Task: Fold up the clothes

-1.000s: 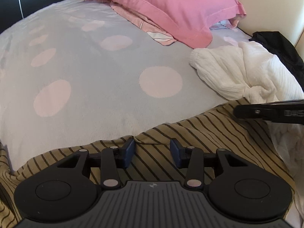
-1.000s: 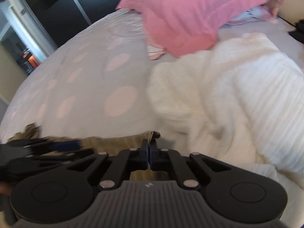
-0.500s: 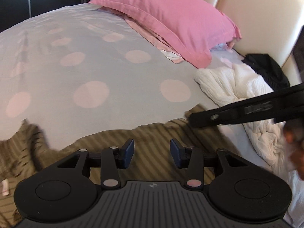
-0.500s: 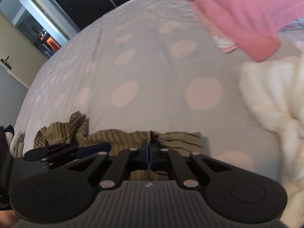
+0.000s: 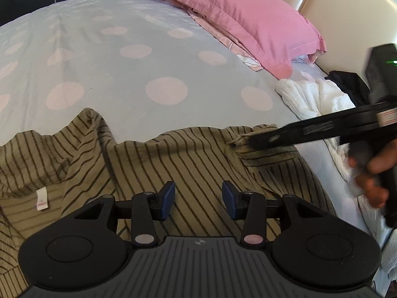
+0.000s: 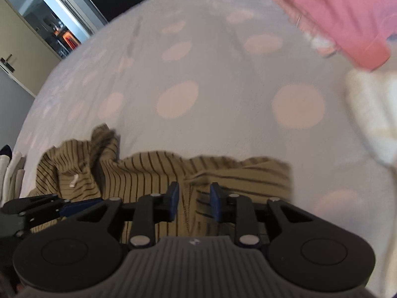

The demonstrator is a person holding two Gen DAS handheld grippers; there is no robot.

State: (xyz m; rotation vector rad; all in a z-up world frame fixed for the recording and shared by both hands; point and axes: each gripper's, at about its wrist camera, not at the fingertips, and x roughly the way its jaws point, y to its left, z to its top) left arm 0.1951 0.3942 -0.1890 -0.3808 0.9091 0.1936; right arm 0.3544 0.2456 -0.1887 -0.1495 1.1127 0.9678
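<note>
Olive striped shirt (image 5: 188,164): spread across the near edge of the bed (image 5: 153,57), its label at 8 o'clock in the left view.
Right gripper (image 6: 194,198): jaws have just been opening; fabric lies between them but the pads no longer press it.
Meaning: the shirt corner carried leftward looks released, so one fold is probably laid.
Left gripper (image 5: 197,200): half open over the shirt, holding nothing.
White garment (image 5: 320,99): heaped at 2 o'clock below the pink pillow (image 5: 250,22), not yet folded.
</note>
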